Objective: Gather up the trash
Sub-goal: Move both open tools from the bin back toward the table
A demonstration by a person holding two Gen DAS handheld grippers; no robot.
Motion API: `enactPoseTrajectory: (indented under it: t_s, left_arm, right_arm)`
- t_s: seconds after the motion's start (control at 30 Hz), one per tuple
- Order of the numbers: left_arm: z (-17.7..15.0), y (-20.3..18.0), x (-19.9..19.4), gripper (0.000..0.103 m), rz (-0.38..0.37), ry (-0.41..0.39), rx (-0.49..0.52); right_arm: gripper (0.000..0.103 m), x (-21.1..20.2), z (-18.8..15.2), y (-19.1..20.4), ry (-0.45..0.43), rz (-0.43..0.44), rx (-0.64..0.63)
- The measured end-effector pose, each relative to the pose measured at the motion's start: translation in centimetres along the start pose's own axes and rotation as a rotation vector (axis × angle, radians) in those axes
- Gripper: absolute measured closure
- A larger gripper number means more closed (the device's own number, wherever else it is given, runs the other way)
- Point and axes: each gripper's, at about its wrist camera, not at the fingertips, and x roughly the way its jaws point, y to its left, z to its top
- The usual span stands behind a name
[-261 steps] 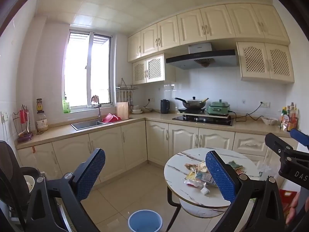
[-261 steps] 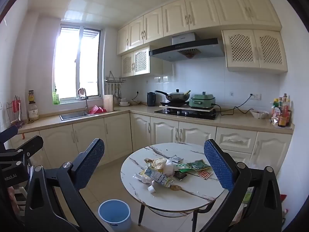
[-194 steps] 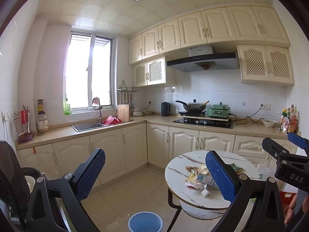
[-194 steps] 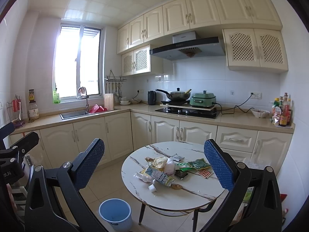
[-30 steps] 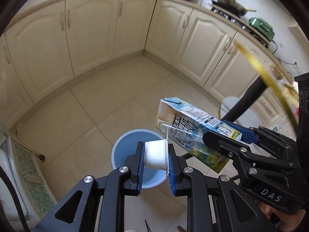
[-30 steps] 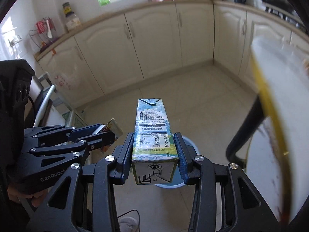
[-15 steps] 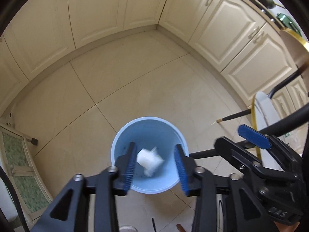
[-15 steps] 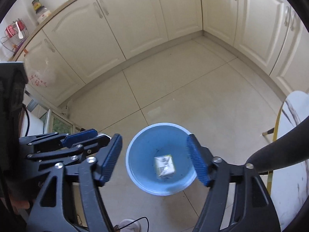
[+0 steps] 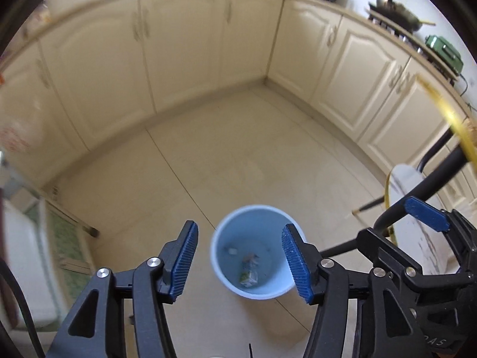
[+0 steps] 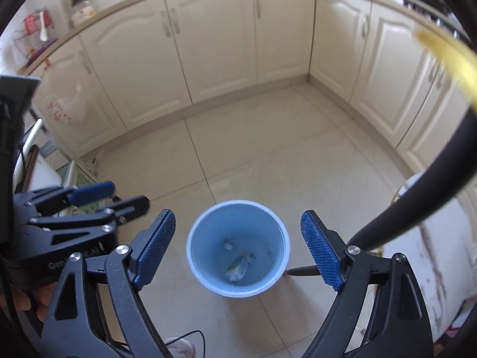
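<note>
Trash lies at the bottom of a round light blue plastic bin [image 9: 257,250] that stands on the pale tiled floor [image 9: 226,155]. Inside it are a green and white drink carton [image 9: 249,273] on its side and a small white cup [image 9: 232,250] near it.

The left view shows things the right view does not: a dark pan [image 9: 396,15] and a green cooker [image 9: 444,49] up on the counter, far away at the top right. It also shows the right gripper [image 9: 426,213] from the side, next to the black table leg [image 9: 429,185]. The right view shows a red rack [image 10: 34,25] and a jar [image 10: 79,3] on the counter at the top left, and a white plastic bag with red print [image 10: 64,104] hanging by the cream cupboards [image 10: 208,38]. It shows the left gripper [image 10: 108,197] from the side, low on the left, with fingertips of the person's hand [image 10: 32,298] under it.

The left gripper [image 9: 238,259] has just been opening. Its blue pads [image 9: 183,261] stand about half apart, with nothing between them, and the bin is seen through the gap. The right gripper [image 10: 237,252] has just been opening too. Its pads [image 10: 320,252] are spread very wide, holding nothing, one each side of the bin below.
</note>
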Motion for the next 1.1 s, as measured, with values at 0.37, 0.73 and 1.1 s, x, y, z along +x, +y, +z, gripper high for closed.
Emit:
enactPoseTrajectory:
  t_s: [0.37,0.73,1.1]
  left_arm:
    - [-2.6,-6.5,-20.8,0.026,0.004,-0.397,0.037]
    - [-12.6,-14.0,-36.4,0.006,-0.102,-0.673,0.155]
    - [-26.1,-17.4,-43.7,0.001,-0.134,-0.818,0.227]
  right_arm:
    - [0.002,-20.9,-0.7,2.6,-0.310,-0.031,-0.017]
    - [0.000,-42.7,-6.3,1.1,-0.627,-0.197,0.039]
    - [0.000,-55.8,-11.8,-1.2,-0.764,-0.338,0.134]
